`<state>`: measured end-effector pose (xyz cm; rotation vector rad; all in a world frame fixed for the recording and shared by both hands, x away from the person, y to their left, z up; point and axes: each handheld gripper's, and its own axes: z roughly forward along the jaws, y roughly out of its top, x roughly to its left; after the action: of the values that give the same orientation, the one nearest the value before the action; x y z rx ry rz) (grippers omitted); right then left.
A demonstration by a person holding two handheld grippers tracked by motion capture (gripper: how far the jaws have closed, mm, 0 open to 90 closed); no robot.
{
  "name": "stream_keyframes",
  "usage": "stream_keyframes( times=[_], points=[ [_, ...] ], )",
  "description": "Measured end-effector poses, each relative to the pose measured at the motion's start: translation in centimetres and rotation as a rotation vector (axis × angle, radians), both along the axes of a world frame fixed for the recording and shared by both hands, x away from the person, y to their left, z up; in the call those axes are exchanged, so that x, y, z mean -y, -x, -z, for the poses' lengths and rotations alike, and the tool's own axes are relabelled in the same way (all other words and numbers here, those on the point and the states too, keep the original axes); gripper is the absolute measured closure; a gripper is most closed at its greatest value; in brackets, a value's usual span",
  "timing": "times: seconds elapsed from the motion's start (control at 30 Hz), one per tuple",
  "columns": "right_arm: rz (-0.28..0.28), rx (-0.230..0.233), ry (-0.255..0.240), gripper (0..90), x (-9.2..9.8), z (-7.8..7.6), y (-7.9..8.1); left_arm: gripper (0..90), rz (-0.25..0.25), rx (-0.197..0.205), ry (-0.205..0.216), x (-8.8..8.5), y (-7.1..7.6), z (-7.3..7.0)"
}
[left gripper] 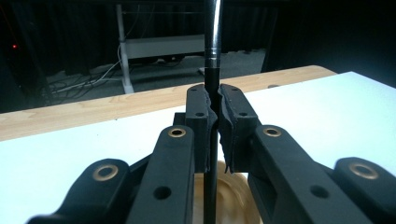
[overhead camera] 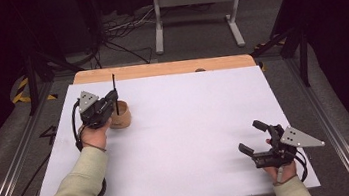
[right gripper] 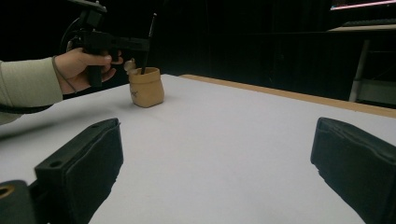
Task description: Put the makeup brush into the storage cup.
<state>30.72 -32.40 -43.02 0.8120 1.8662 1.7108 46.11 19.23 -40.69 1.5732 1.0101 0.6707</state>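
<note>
A tan sack-shaped cup (overhead camera: pixel 120 115) stands on the white table at the far left. A thin black pen (overhead camera: pixel 115 92) stands upright with its lower end inside the cup (right gripper: pixel 146 87). My left gripper (overhead camera: pixel 113 99) is shut on the pen above the cup's mouth; in the left gripper view the pads clamp the pen (left gripper: pixel 212 70) and the cup (left gripper: pixel 229 196) shows below. My right gripper (overhead camera: pixel 252 137) rests near the table's front right edge, open, with nothing between its fingers (right gripper: pixel 81 163).
The white sheet (overhead camera: pixel 186 127) covers the table, with a wooden strip (overhead camera: pixel 159 69) along the far edge. Beyond the table stand a white metal frame (overhead camera: pixel 196 4) and loose cables on the floor. A small dark spot (overhead camera: pixel 200 69) sits on the wooden strip.
</note>
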Motion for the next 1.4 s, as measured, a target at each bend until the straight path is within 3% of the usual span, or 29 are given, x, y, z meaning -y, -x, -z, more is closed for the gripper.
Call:
stream_keyframes(
  times=[0.4,0.53,0.73,0.87,0.97,1.2,1.4],
  points=[
    [0.0,0.0,0.0,2.9,0.0,0.0,0.0,80.0,0.009,-0.007,-0.018,0.0,0.2,0.3],
    [-0.001,-0.001,-0.001,2.8,-0.1,0.0,-0.1,61.7,0.043,0.005,0.002,0.0,0.4,0.0],
    [-0.004,-0.001,-0.002,2.8,-0.2,0.0,-0.2,27.2,0.139,0.002,0.062,-0.3,0.7,-0.7],
    [-0.004,0.001,-0.001,2.8,-0.1,-0.1,-0.2,18.9,0.182,0.011,0.088,-0.5,1.2,-1.4],
    [-0.004,0.002,-0.002,2.8,-0.1,-0.1,-0.2,13.3,0.216,0.027,0.081,-0.7,1.8,-2.0],
    [-0.002,-0.002,-0.002,2.8,0.0,-0.1,-0.3,6.3,0.328,0.051,0.077,-0.9,3.7,-3.1],
    [-0.001,0.001,-0.007,2.7,0.2,-0.2,-0.3,4.3,0.385,0.075,0.074,-0.8,5.4,-3.6]
  ],
)
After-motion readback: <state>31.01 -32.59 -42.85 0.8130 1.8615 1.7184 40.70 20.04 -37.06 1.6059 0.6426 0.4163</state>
